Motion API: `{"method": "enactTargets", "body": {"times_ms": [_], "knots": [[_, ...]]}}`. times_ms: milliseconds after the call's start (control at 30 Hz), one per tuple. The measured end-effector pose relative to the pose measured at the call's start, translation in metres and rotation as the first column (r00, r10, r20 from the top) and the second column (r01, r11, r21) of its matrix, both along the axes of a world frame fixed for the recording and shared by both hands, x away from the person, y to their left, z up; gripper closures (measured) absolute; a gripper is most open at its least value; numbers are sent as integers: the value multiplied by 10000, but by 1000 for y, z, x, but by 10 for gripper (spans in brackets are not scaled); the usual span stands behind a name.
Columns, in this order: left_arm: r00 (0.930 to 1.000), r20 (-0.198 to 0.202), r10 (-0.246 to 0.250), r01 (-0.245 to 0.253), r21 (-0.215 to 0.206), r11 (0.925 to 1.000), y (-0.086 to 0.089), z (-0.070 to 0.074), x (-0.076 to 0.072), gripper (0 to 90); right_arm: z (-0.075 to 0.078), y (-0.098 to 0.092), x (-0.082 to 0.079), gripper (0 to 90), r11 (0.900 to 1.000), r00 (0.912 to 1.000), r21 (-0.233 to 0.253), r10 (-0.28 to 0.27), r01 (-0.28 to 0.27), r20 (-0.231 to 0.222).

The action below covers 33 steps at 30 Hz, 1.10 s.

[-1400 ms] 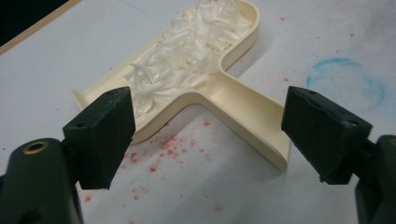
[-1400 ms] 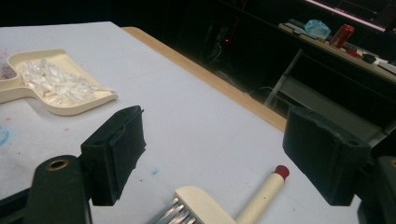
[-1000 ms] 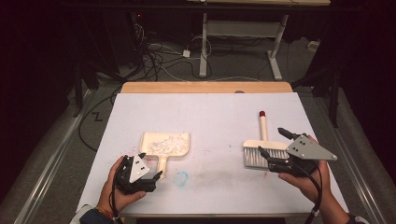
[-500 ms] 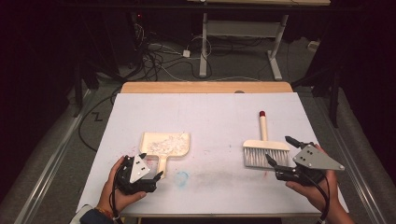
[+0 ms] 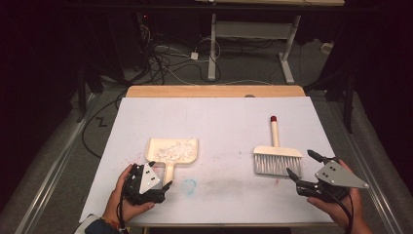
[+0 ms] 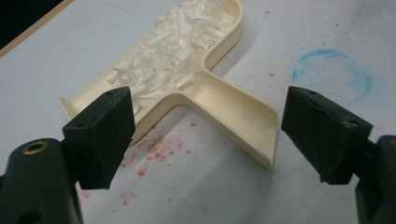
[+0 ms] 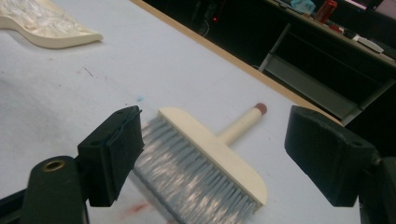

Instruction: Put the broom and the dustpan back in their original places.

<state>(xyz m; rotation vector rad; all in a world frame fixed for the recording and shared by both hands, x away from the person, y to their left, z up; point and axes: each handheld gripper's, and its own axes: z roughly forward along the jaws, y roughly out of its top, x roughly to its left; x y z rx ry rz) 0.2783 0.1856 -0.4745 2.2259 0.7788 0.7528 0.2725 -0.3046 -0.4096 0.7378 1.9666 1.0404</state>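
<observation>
A cream dustpan (image 5: 173, 150) holding white shreds (image 6: 173, 46) lies at the left of the white table. My left gripper (image 5: 159, 174) sits just behind the pan's handle (image 6: 233, 112), open, with the handle end between the jaws but not touched. A cream hand brush (image 5: 276, 155) with grey bristles and a red-tipped handle lies flat at the right. My right gripper (image 5: 299, 163) is open at the brush's near right corner, apart from it. The brush (image 7: 201, 163) lies ahead of the gripper (image 7: 219, 154) in the right gripper view.
A blue chalk ring (image 5: 189, 185) and red specks (image 6: 154, 154) mark the sheet near the dustpan. The table's wooden far edge (image 5: 214, 91) borders a dark floor with cables and a desk frame (image 5: 253, 34). The dustpan's corner (image 7: 46, 28) is seen far left of the brush.
My right gripper has drawn back from the brush toward the near right edge of the table. The brush stays where it lay. The left gripper and dustpan have not moved.
</observation>
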Motion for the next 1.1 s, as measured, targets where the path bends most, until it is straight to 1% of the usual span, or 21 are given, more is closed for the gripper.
{"method": "enactTargets", "body": {"times_ms": [133,200,267,367,500,567,667,700,767,833,1100], "knots": [[10000,4,-35,35,8,10000,-1,0,0,169,-7,-7,-2,198,10000,9999,-23,-56,56,-117],[10000,-20,-43,43,11,10000,-1,0,0,169,-11,-9,-3,198,9998,9998,-120,-142,140,-147],[10000,-26,-52,52,10,10000,-1,0,0,169,-15,-13,-4,200,9999,9996,-70,-74,72,-256],[10000,-25,-68,68,-48,10000,-1,0,0,169,-23,-18,-5,199,9998,9995,-162,-118,113,-302],[10000,-42,-91,90,-56,9999,-1,-1,1,169,-32,-25,-7,198,9998,9983,-53,-206,203,-546],[9999,-32,-101,101,-39,9999,-1,0,0,169,-36,-28,-8,198,9996,9983,67,-262,266,-528],[9999,23,-102,102,-88,9999,-1,1,-2,169,-42,-30,-8,198,9991,9965,251,-311,332,-771],[10000,40,-90,90,-65,9999,-1,1,-2,169,-43,-30,-9,198,9992,9961,262,-292,315,-832],[10000,46,-78,78,-62,10000,-1,1,-2,169,-43,-29,-9,198,9995,9964,163,-269,283,-800],[10000,50,-71,72,-31,10000,-1,1,-3,169,-42,-29,-9,198,9995,9971,236,-183,201,-740],[9998,66,-170,170,4,9999,-1,1,-5,169,-40,-26,-13,199,9998,9981,175,-49,60,-612]]}}
